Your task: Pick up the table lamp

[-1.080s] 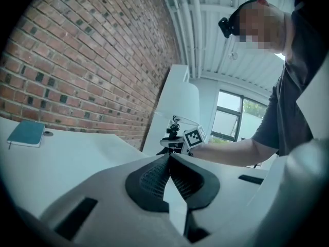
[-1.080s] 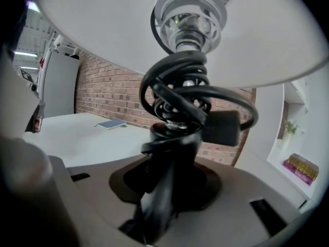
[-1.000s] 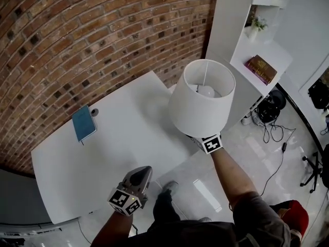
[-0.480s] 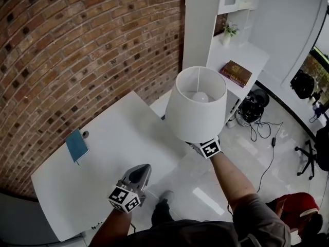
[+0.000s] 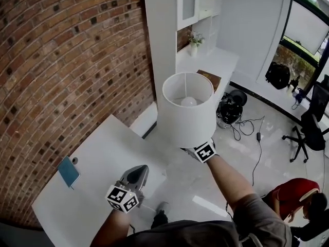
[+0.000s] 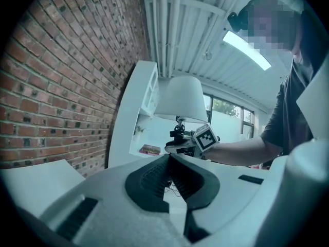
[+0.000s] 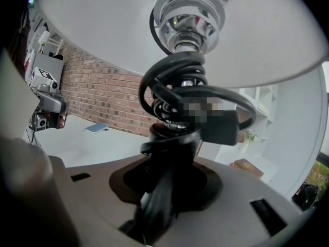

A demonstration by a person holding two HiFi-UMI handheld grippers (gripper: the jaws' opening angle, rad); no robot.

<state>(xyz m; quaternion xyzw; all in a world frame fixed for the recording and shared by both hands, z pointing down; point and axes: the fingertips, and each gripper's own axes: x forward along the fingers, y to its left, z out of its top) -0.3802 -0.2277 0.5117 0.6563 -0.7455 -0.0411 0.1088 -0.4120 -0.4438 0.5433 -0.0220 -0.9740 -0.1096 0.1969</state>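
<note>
**Lamp upright over the right jaws, clear of the worktop**

Head view: the white table lamp [image 5: 187, 112], with its drum-shaped fabric shade, was off the white rectangular worktop [image 5: 92, 163]. It hung in the air past the worktop's near corner, above the glossy pale floor [image 5: 205, 189]. Its long axis ran upright, and the open top of the shade faced the camera with the bulb showing inside. The right gripper [image 5: 201, 150] sat directly beneath the shade, which hid its jaws in this view. The left gripper [image 5: 138, 173] was lower and to the left, well apart from the lamp, near the worktop's edge.

Left gripper view: these jaws met at their tips with nothing between them. The lamp stood ahead of them and higher, a little to the right, with its shade level.

Right gripper view: these jaws were clamped on the lamp's dark stem [image 7: 167, 153], around which the black power cord [image 7: 190, 112] was coiled. The shiny chrome socket fitting [image 7: 187, 19] rose straight above the grip, and the underside of the shade filled the top of the picture.

The lamp therefore extended straight up from the right jaws, and the right hand alone carried it. Any coming move probably depended on keeping that axis upright over the grip, since the shade's bulk sat high above it.
</note>
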